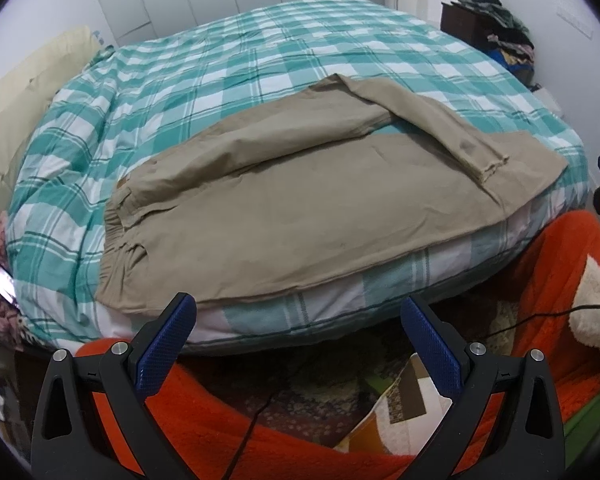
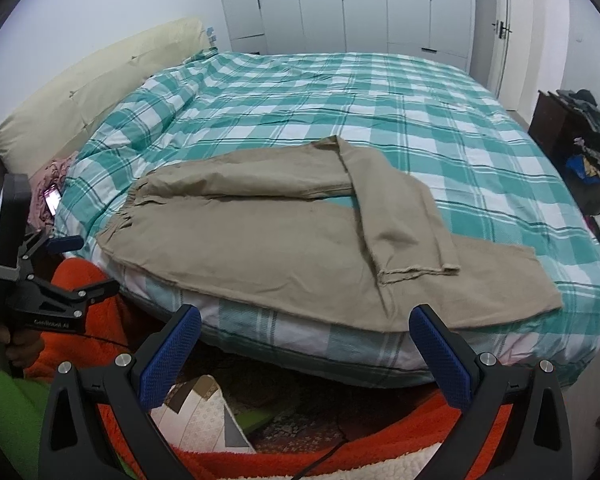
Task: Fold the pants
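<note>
Khaki pants lie along the near edge of the bed, waistband at the left. One leg stretches flat to the right; the far leg is bent back over it, its hem resting on top. My left gripper hovers open just below the mattress edge, under the waist end, holding nothing. My right gripper is open too, in front of the mattress edge below the folded hem, touching nothing. The left gripper's body shows at the left of the right wrist view.
The bed wears a teal and white checked cover, with a cream pillow at the head. A lit phone lies by pink cloth. Orange fleece and a patterned rug lie below. A dark cabinet piled with clothes stands right.
</note>
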Motion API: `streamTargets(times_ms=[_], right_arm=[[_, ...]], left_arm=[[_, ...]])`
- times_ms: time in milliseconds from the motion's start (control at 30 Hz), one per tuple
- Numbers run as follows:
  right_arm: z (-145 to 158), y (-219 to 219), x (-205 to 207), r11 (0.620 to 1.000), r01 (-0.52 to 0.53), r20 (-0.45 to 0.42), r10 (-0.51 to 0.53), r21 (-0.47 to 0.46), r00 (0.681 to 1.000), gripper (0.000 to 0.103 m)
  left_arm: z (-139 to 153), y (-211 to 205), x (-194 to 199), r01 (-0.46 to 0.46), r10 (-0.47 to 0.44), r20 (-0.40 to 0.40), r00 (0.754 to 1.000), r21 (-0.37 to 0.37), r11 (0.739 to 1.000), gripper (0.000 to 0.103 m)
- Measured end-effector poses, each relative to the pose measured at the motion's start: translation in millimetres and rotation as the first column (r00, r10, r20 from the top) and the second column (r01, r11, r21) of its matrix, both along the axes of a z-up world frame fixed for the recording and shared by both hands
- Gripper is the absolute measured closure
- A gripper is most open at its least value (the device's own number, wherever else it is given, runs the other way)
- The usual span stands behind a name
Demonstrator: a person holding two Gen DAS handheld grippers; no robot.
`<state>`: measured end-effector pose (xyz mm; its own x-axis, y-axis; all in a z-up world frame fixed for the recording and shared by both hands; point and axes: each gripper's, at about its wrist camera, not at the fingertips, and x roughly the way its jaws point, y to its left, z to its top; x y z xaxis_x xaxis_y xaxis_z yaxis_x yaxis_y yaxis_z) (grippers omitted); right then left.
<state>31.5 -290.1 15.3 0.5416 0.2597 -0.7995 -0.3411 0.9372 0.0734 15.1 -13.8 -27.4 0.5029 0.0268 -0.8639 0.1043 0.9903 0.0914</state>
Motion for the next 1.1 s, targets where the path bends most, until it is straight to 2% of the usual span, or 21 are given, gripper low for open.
streamTargets(times_ms=[200, 433, 500, 633, 700, 767, 833, 933, 1067, 1100], right_arm=[[3, -3, 12, 0.992, 0.076, -0.018, -0.078, -0.1, 0.997, 0.0], [-4, -6, 17, 0.986, 0.097, -0.02, -0.1, -0.137, 0.995, 0.0], [-7, -7, 17, 0.989, 0.088, -0.014, -0.09, -0.119, 0.996, 0.0], [-15, -9, 24, 0.999, 0.039, 0.001, -0.039, -0.024, 0.999, 0.0], [-23, -11, 35, 0.999, 0.03, 0.015, -0.03, -0.025, 0.999, 0.0], [-39, -14, 56, 0.997, 0.022, 0.043, -0.019, -0.078, 0.999, 0.0], [-60, -11, 77, 0.989, 0.002, 0.026, 0.002, -0.15, 1.0, 0.001], [-100, 6, 109, 0.962, -0.104, -0.017, 0.103, -0.252, 0.995, 0.019], [-145, 11, 148, 0.934, -0.129, -0.062, 0.115, -0.333, 0.991, 0.029], [-159, 8, 162, 0.925, -0.114, -0.072, 0.094, -0.363, 0.993, 0.043]], left_arm=[[4, -2, 1, -0.002, 0.001, 0.028, 1.0, 0.018, 1.0, 0.001], [2, -6, 0, 0.031, -0.031, 0.021, 0.999, 0.007, 0.999, 0.001], [0, -6, 2, 0.025, -0.025, 0.017, 1.0, 0.008, 1.0, 0.001], [-3, -4, 6, 0.012, -0.012, -0.002, 1.0, -0.005, 1.0, 0.001], [-4, -3, 6, 0.006, -0.006, -0.003, 1.0, -0.012, 1.0, 0.001], [-4, -2, 6, -0.003, 0.003, -0.007, 1.0, -0.016, 1.0, 0.001], [-6, 0, 6, -0.012, 0.011, -0.015, 1.0, -0.024, 1.0, 0.001], [-9, 3, 7, -0.03, 0.029, -0.031, 0.999, -0.028, 0.999, 0.001], [-14, 10, 11, -0.061, 0.06, -0.058, 0.997, -0.028, 0.998, 0.001], [-17, 13, 13, -0.072, 0.07, -0.067, 0.995, -0.026, 0.997, 0.001]])
